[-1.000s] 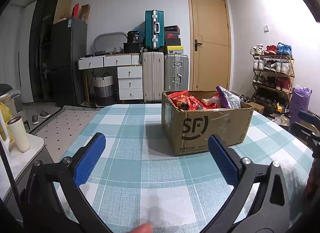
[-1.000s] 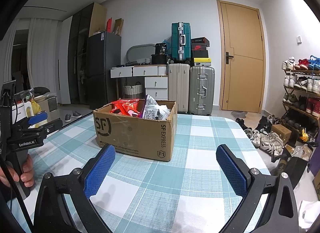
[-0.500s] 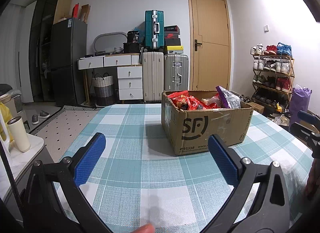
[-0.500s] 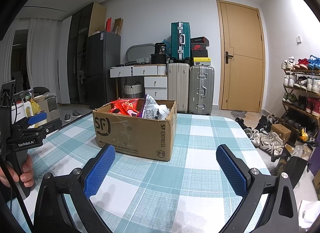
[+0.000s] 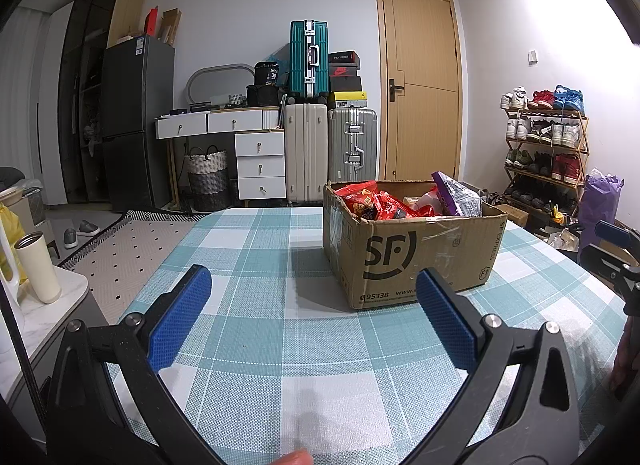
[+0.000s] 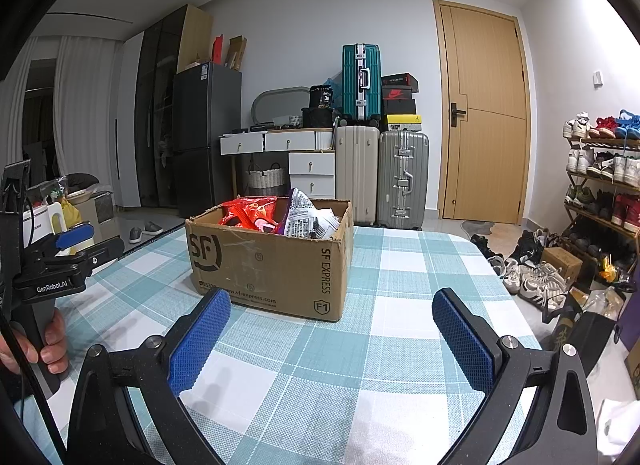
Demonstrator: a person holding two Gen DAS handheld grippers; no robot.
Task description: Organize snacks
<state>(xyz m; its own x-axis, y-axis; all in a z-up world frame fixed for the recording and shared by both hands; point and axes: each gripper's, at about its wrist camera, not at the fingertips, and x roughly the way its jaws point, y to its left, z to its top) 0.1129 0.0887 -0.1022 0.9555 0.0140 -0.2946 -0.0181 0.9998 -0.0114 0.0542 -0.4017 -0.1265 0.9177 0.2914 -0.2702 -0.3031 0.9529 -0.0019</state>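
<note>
A brown SF cardboard box [image 5: 416,253] stands on the teal checked tablecloth [image 5: 280,305], full of snack bags: red ones [image 5: 372,201] and a purple-and-white one [image 5: 456,195]. The box also shows in the right wrist view [image 6: 268,261], with red bags [image 6: 248,211] and a white printed bag [image 6: 304,215]. My left gripper [image 5: 312,293] is open and empty, low over the cloth, short of the box's front left. My right gripper [image 6: 330,317] is open and empty, near the box's front right corner.
Beyond the table stand suitcases [image 5: 308,153], a white drawer unit [image 5: 260,161], a fridge [image 5: 132,121] and a door [image 5: 420,85]. A shoe rack [image 5: 544,153] and loose shoes [image 6: 532,277] are on the right. A side counter with a cup [image 5: 38,269] is at the left.
The right gripper has edged slightly toward the box. The left gripper has not visibly moved. Both stay open.
</note>
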